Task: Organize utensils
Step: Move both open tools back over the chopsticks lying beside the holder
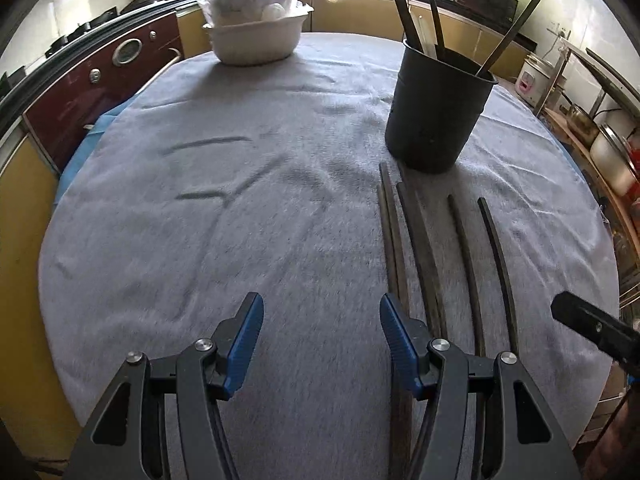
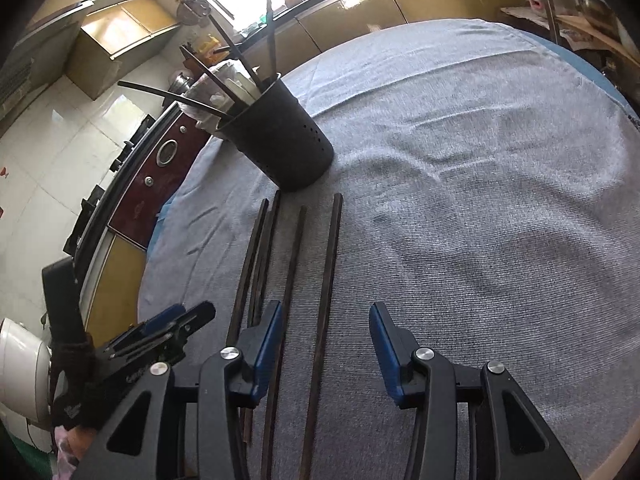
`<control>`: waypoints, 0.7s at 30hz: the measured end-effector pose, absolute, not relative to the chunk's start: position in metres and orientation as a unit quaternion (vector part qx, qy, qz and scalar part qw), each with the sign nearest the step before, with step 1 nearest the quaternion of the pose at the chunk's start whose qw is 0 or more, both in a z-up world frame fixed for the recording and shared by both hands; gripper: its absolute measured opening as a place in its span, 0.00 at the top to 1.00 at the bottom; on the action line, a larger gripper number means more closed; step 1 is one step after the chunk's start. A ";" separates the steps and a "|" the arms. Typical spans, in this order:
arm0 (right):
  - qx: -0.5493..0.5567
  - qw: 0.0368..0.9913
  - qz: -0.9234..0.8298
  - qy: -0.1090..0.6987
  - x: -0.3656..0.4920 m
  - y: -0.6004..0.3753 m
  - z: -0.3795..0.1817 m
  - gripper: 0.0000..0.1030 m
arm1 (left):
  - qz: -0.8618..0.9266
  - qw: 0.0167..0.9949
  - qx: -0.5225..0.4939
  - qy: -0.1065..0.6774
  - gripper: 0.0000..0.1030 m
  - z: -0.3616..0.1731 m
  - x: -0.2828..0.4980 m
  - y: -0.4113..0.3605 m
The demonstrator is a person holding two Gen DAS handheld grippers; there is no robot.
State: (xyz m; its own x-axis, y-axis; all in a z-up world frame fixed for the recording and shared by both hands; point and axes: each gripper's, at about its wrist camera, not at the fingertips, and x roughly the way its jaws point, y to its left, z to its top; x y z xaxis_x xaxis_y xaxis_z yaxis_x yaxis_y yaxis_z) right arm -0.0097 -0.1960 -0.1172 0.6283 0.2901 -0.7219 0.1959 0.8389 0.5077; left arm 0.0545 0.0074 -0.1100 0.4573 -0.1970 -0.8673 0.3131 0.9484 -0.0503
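**Chopsticks laid out on the worktop, both claws apart above them**

The left claw [image 1: 322, 322] hangs with its jaws moderately wide and nothing between its blue pads [image 1: 250, 326]; only grey cloth shows in the gap. The loose chopsticks [image 1: 420, 248] lie just to its 3 o'clock side, running lengthwise toward 12 o'clock; the nearest pair passes under the right-hand finger of that claw in the left wrist view.

The right claw [image 2: 326, 340] is also apart, a little narrower, gripping nothing. In the right wrist view one chopstick [image 2: 326, 280] runs into the gap between its fingers, nearer the 9 o'clock pad, while the other sticks lie further toward 9 o'clock, one passing beneath that pad. Whether any pad touches a stick I cannot tell.

The black holder [image 1: 436, 116] stands upright on the cloth at about 1 o'clock from the left claw, just beyond the far tips of the chopsticks, with several dark utensils leaning in it.

The round worktop [image 1: 200, 240] is covered by a wrinkled grey cloth. A white bowl [image 1: 256, 40] stands at its far edge, near 11 o'clock. Yellow kitchen cabinets [image 1: 352, 12] ring the room, with a dark red appliance [image 1: 104, 92] at 10 o'clock.
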 end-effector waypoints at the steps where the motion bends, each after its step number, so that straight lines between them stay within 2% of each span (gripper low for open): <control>1: 0.283 0.857 0.027 0.430 -0.010 -0.196 -0.117 0.55 | -0.153 0.850 0.058 0.501 0.40 -0.111 0.058 0.005; 14: 0.299 0.852 0.026 0.428 -0.010 -0.202 -0.121 0.55 | -0.155 0.838 0.085 0.516 0.39 -0.122 0.076 -0.013; 21: 0.304 0.852 0.024 0.425 -0.011 -0.207 -0.122 0.55 | -0.158 0.837 0.065 0.520 0.39 -0.119 0.078 -0.009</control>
State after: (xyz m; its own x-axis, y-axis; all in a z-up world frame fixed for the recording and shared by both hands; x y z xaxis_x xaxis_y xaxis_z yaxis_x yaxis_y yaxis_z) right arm -0.0112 -0.2066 -0.1216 0.6368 0.3001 -0.7102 0.2174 0.8139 0.5388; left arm 0.0776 -0.0092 -0.1187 0.4089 -0.1971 -0.8910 0.3327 0.9414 -0.0556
